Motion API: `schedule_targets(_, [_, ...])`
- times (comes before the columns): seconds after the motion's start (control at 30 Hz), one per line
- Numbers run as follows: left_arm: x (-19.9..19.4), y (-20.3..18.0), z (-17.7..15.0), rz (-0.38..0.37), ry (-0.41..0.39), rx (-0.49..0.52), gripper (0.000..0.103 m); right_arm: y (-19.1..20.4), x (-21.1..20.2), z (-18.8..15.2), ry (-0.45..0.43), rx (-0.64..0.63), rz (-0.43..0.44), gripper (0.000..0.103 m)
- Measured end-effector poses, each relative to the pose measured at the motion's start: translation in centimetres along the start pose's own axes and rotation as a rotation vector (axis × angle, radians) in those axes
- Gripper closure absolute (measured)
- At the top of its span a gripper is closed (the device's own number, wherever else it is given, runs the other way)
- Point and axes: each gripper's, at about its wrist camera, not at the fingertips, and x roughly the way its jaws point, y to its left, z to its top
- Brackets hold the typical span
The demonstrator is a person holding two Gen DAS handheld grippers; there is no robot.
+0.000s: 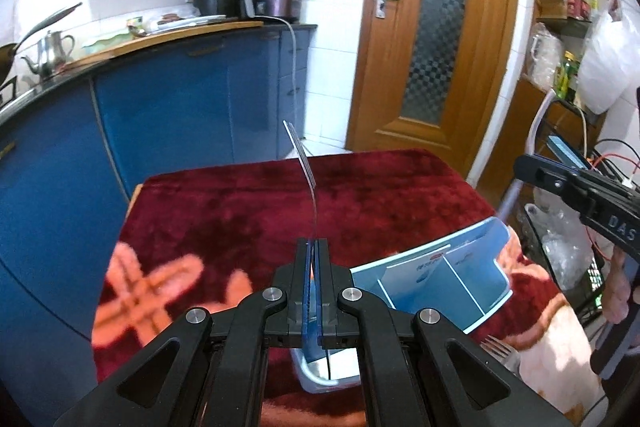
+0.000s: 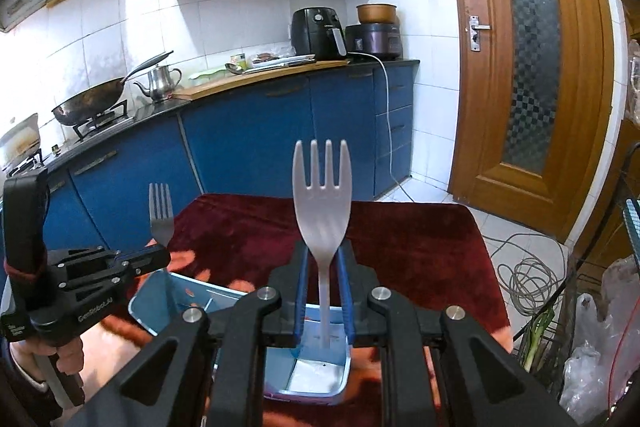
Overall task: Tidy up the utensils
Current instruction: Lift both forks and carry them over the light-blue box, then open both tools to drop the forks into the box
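My left gripper point(image 1: 313, 247) is shut on a metal fork point(image 1: 306, 163), seen edge-on with its tines up and away. From the right wrist view the same gripper point(image 2: 160, 255) sits at the left, a hand on its handle, with the metal fork point(image 2: 161, 213) standing above it. My right gripper point(image 2: 323, 259) is shut on a white plastic fork point(image 2: 322, 195), held upright with its tines up. Its handle hangs over a compartment of the light blue organiser tray point(image 2: 150, 293). That tray point(image 1: 492, 247) lies on the red cloth to the right of my left gripper.
The red patterned cloth point(image 1: 240, 207) covers a small table. Another fork's tines point(image 1: 498, 345) show at the lower right. The right gripper's black body point(image 1: 592, 203) is at the right edge. Blue kitchen cabinets point(image 2: 248, 139), a wooden door point(image 2: 528, 67), cables and bags surround the table.
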Motion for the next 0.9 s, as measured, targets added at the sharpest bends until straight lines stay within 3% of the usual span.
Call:
schedule_targets(0.33, [0.0, -0.4, -0.8, -0.001, -0.011, 0.028, 0.1, 0.7, 2.5, -2.5, 0.079, -0.028, 0.012, 0.086])
schedule_targets(0.4, [-0.2, -0.3, -0.8, 0.017, -0.013, 0.025, 0.09, 0.9, 2.4, -2.6, 0.076, -0.038, 0.024, 0.085])
schedule_targets(0.47, [-0.6, -0.4, -0.8, 0.034, -0.017, 0.023, 0.07, 1.1, 2.0, -2.6, 0.063, -0.045, 0.032, 0.074])
schedule_targets(0.53, [-1.0, -0.4, -1.0, 0.045, -0.022, 0.023, 0.063, 1.0, 1.5, -2.6, 0.044, -0.039, 0.042, 0.07])
schedule_targets(0.9, [-4.9, -0.4, -1.9, 0.043, -0.037, -0.005, 0.061, 0.4, -3.3, -2.3, -0.047, 0.002, 0.068, 0.062])
